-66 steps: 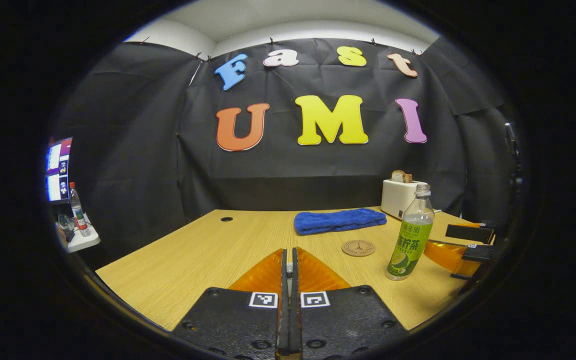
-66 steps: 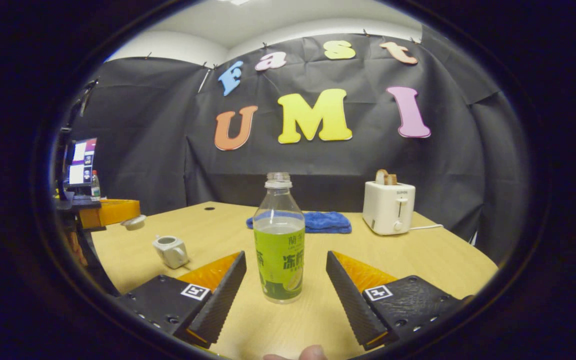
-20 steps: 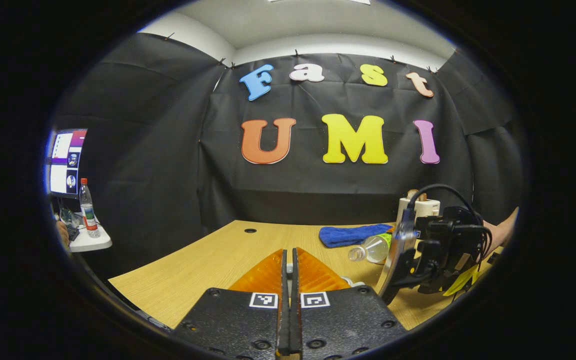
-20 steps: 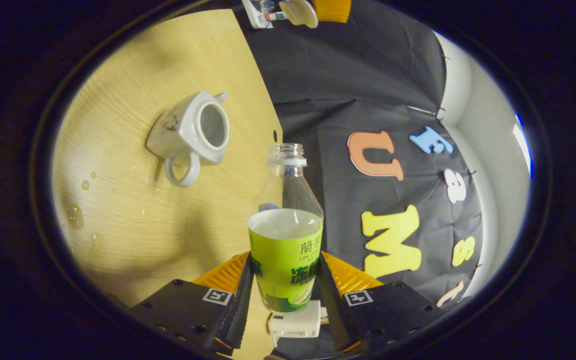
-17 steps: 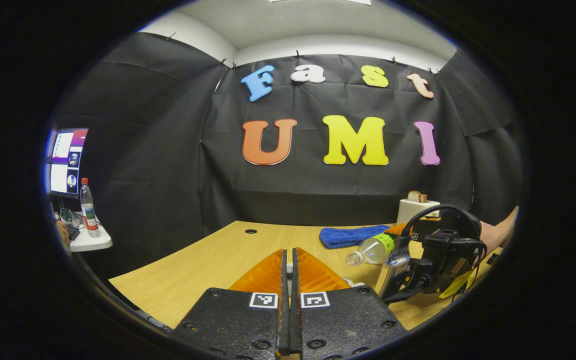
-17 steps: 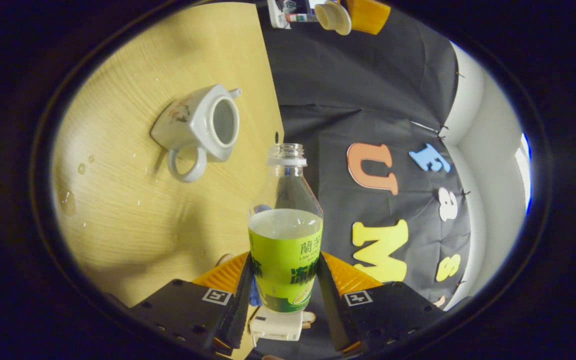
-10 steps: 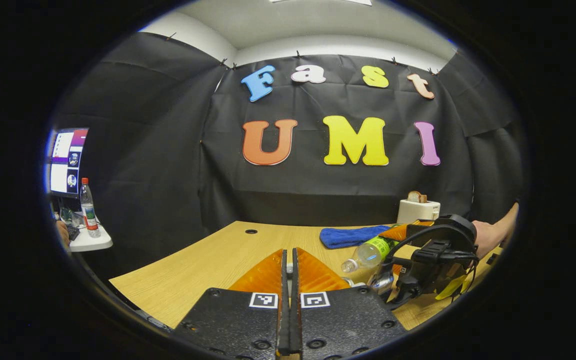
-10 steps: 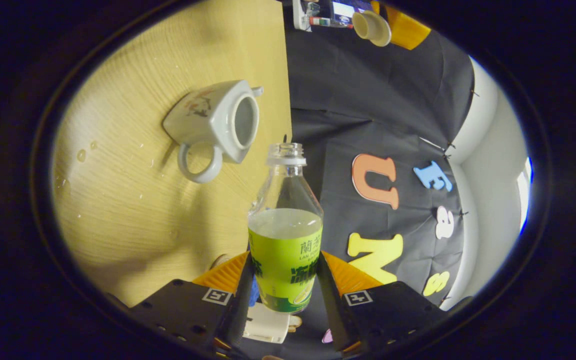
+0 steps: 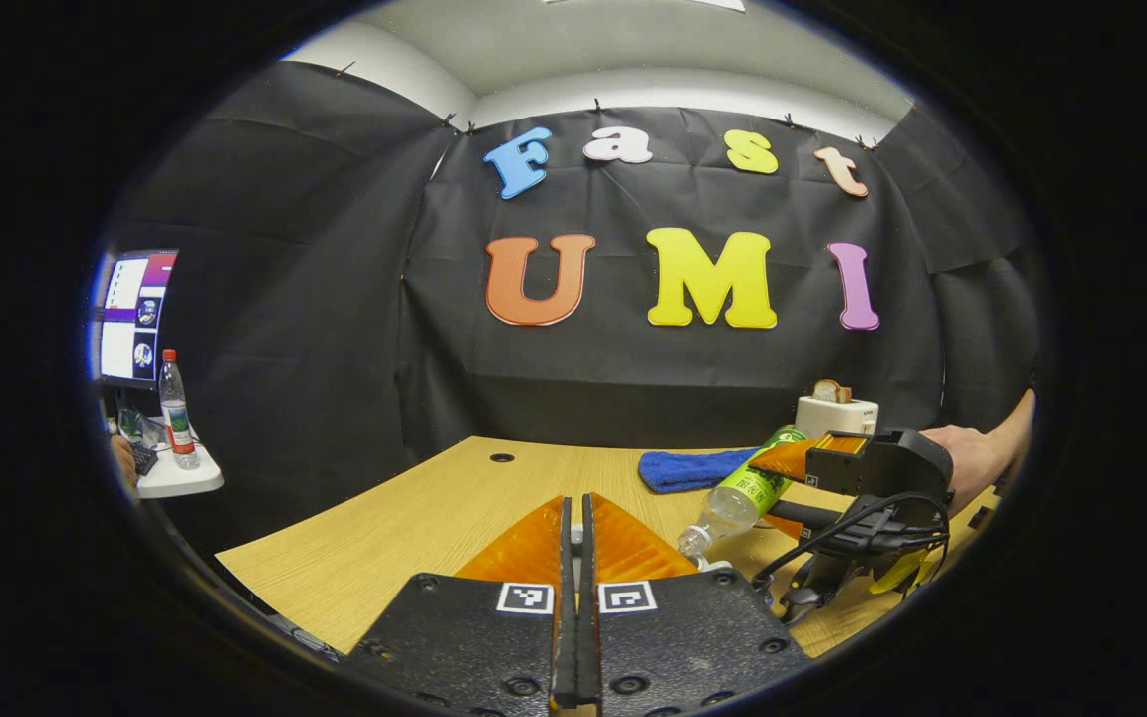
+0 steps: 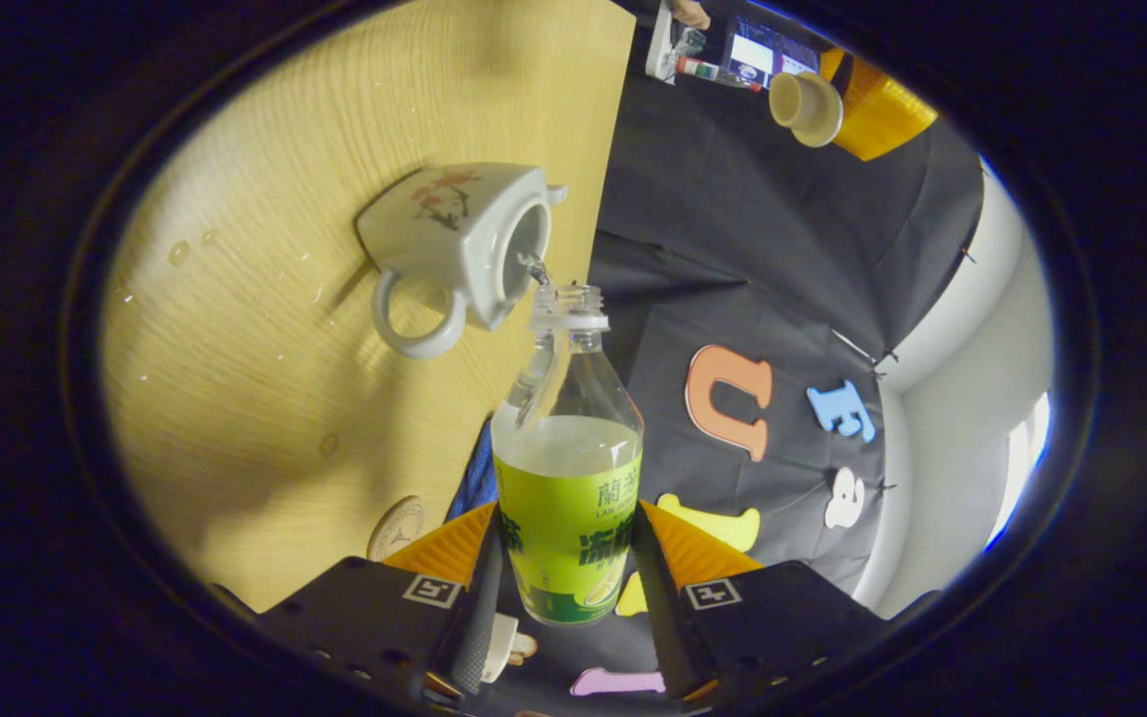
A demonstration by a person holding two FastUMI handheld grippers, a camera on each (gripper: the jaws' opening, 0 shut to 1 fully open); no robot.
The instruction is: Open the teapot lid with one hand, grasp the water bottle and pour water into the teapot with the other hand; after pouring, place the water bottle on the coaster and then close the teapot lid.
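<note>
My right gripper [image 10: 564, 520] is shut on a clear bottle with a green label [image 10: 568, 498]. The bottle is tipped over, its open mouth at the rim of the white flowered teapot [image 10: 454, 234], and a thin stream of water [image 10: 536, 268] runs into the opening. In the left gripper view the tilted bottle [image 9: 745, 490] points down to the left, with a hand behind the right gripper [image 9: 781, 470]. My left gripper [image 9: 578, 506] is shut on the teapot lid, which in the right gripper view is a cream disc [image 10: 805, 108] held high off the table. A round coaster [image 10: 395, 528] lies near the bottle's base.
Water drops [image 10: 178, 252] dot the wooden table [image 9: 434, 518]. A blue towel [image 9: 690, 469] and a white toaster [image 9: 835, 412] sit at the back right. Off the table's left stand a monitor [image 9: 131, 317] and a small shelf with another bottle [image 9: 173, 408].
The right gripper has tipped the bottle further and brought its mouth to the teapot opening; water now flows. The left gripper has stayed in place, shut on the lid.
</note>
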